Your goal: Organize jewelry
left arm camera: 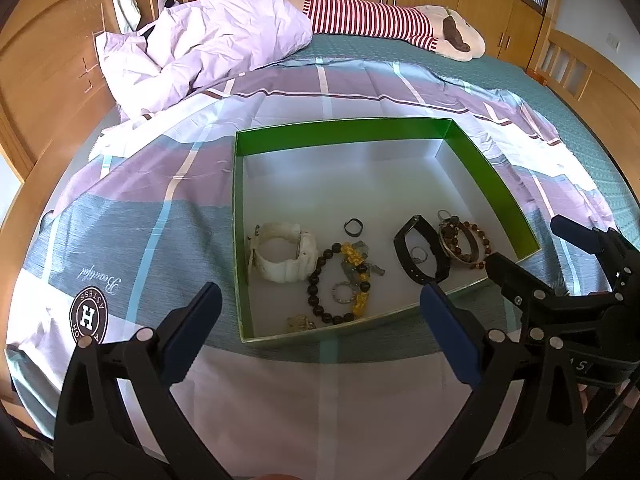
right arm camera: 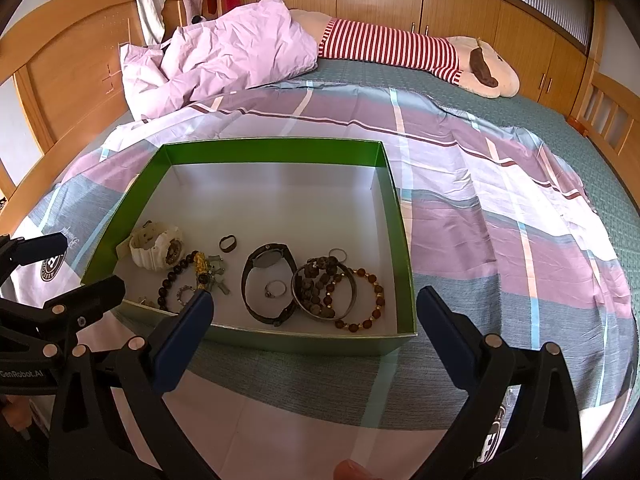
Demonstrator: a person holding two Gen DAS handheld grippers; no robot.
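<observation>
A green box (left arm camera: 344, 132) (right arm camera: 272, 148) with a white floor lies on the bed. Inside, along its near side, lie a white watch (left arm camera: 284, 252) (right arm camera: 154, 250), a black and yellow bead bracelet (left arm camera: 338, 280) (right arm camera: 188, 276), a small dark ring (left arm camera: 354, 227) (right arm camera: 228, 243), a black watch (left arm camera: 420, 254) (right arm camera: 266, 284), a silver ring (right arm camera: 275, 289) and brown bead bracelets with a bangle (left arm camera: 464, 242) (right arm camera: 340, 294). My left gripper (left arm camera: 320, 328) is open and empty, just in front of the box. My right gripper (right arm camera: 316, 332) is open and empty, also in front of the box.
The box rests on a plaid purple, grey and white cloth (left arm camera: 160, 200) (right arm camera: 500, 208) over a green bedspread (right arm camera: 560, 128). A pink quilt (left arm camera: 208, 44) and a striped plush toy (left arm camera: 400, 24) lie at the far end. Wooden bed frame (left arm camera: 48, 80) and cupboards surround.
</observation>
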